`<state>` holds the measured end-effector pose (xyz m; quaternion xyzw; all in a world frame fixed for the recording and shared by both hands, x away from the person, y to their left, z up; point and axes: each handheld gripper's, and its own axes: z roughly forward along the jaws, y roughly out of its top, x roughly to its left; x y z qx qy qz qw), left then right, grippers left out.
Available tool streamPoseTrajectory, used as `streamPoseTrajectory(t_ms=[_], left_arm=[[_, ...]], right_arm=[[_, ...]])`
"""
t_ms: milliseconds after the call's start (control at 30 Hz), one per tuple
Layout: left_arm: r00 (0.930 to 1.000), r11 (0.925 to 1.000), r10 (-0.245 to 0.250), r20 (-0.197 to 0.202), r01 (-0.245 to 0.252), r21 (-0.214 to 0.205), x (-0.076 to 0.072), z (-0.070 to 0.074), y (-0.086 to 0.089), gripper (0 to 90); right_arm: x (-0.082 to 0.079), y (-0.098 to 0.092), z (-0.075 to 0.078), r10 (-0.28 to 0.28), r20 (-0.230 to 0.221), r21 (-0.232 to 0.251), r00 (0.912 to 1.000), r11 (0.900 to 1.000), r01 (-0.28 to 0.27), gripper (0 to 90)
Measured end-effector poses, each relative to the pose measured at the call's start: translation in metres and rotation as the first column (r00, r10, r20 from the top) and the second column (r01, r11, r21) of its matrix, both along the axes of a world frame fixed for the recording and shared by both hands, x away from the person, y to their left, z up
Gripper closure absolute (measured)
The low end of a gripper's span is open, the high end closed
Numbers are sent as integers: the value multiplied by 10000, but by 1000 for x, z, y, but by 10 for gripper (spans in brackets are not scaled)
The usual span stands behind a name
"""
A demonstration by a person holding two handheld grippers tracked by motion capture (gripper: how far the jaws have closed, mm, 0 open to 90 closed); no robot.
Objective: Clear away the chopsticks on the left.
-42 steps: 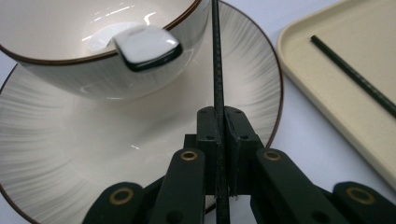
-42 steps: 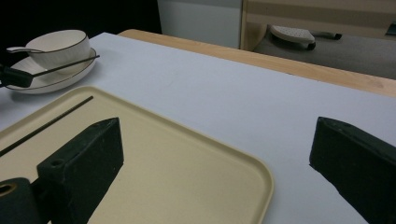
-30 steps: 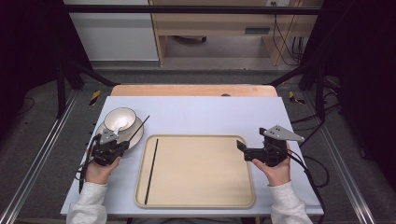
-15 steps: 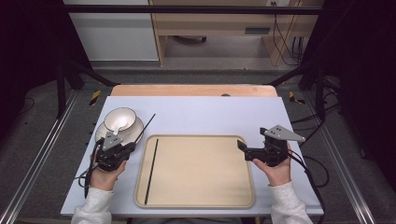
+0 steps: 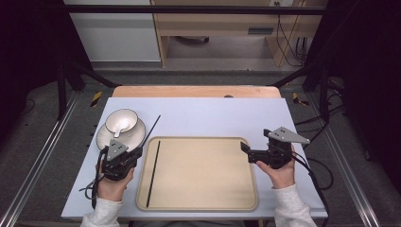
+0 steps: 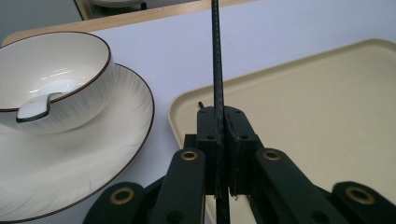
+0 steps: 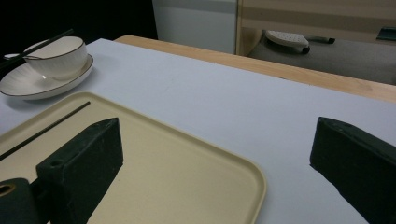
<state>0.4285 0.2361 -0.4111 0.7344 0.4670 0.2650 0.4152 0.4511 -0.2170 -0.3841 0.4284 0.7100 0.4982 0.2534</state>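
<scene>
Chopstick (image 6: pixel 216 56), thin, black, ridged, clamped in left gripper (image 6: pixel 223 140); tray (image 5: pixel 203 198) smooth beige.

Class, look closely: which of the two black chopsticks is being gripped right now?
The chopstick beside the plate, clamped in the left hand-held gripper; the other chopstick lies free on the tray.

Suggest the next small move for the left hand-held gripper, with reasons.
Probably carry the clamped chopstick rightward over the tray and lay it beside the chopstick in the tray. The left hand-held gripper is shut on one, and its mate lies along the tray's left side.
</scene>
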Motion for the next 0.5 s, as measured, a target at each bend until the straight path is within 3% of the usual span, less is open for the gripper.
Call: streamPoseTrajectory(t_ms=[133,267,500], left_arm=[[9996,9991,287,0,-287,-320,-7,0,-6,851],[9985,9982,546,46,-544,-250,-13,2,-15,851],[9951,9932,986,-25,-986,-612,-21,2,-21,851]], right_arm=[[-1,-2,2,-38,80,27,10000,10000,38,27],[-3,-1,2,-50,52,153,10000,9999,49,27],[-2,-1,2,-3,40,127,10000,9999,3,27]])
